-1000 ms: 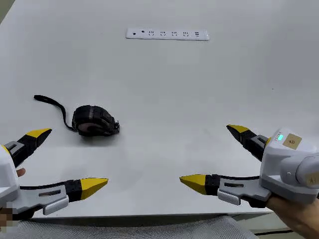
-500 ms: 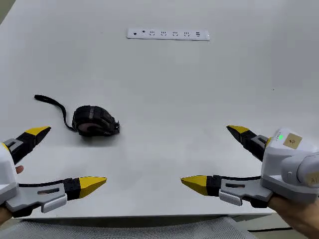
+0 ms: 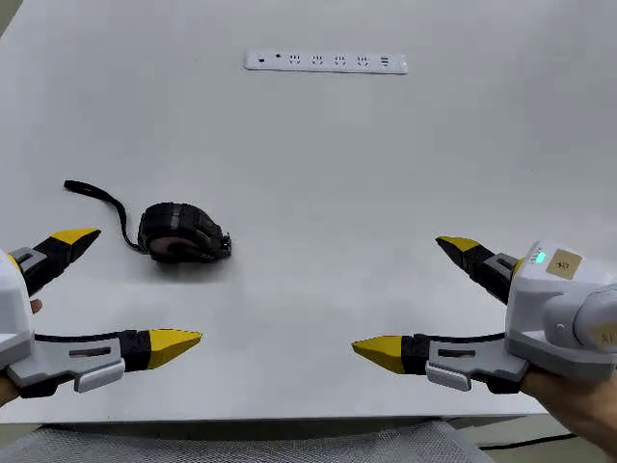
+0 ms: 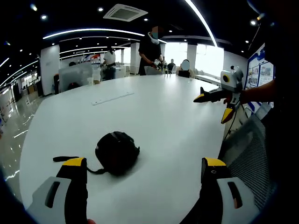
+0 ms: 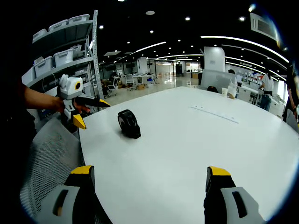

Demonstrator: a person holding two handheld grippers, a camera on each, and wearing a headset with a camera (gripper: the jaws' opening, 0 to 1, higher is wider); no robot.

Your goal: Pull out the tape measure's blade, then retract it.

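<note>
I count one tape measure (image 3: 181, 233), one power strip (image 3: 326, 63) and two grippers over a single white table (image 3: 337, 174). The tape measure is a dark, rounded case lying on the left half of the table, with its one black wrist strap (image 3: 101, 200) trailing away to the left; I can't make out any blade drawn from it. The power strip lies flat at the far side, well apart from the case. My left gripper (image 3: 145, 285) hovers near the front edge just short of the tape measure, its two yellow-tipped jaws spread wide and holding nothing. My right gripper (image 3: 399, 294) hovers on the right half, well away from the case, jaws likewise spread and empty. Against a second ago, little differs; the tape measure and strip lie where they were, both pairs of jaws keep the same spread, and my left gripper sits a touch higher in the head view.
</note>
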